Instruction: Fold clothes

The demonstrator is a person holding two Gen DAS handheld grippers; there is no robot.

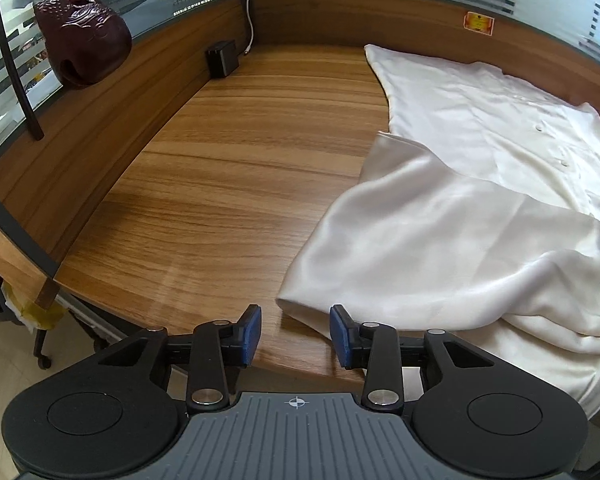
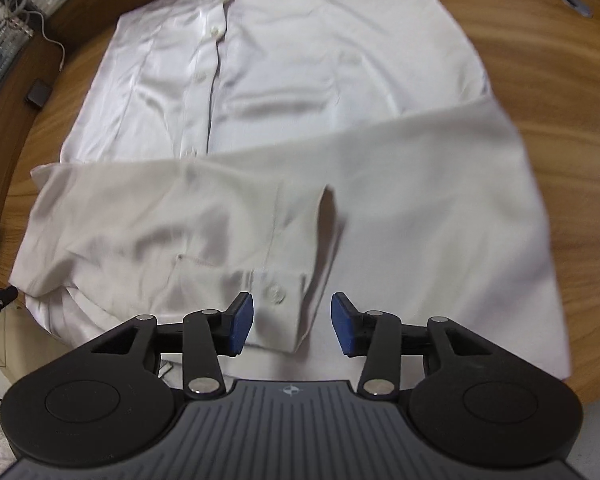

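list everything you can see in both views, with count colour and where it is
shirt: 1, white, buttoned, spread on the desk, a sleeve folded across its lower part
sleeve cuff: 1, white with a button, right in front of the right claw
desk: 1, brown wood grain, under the shirt, wooden back panel round its far edge
carved ornament: 1, dark red, on the ledge at far left
small box: 1, black, far back of the desk by the panel
cable: 1, white, hanging down next to the box
sticker: 1, red and yellow, on the back panel
left claw: 1, black with blue pads, open, at the shirt's near corner
right claw: 1, black with blue pads, open over the cuff
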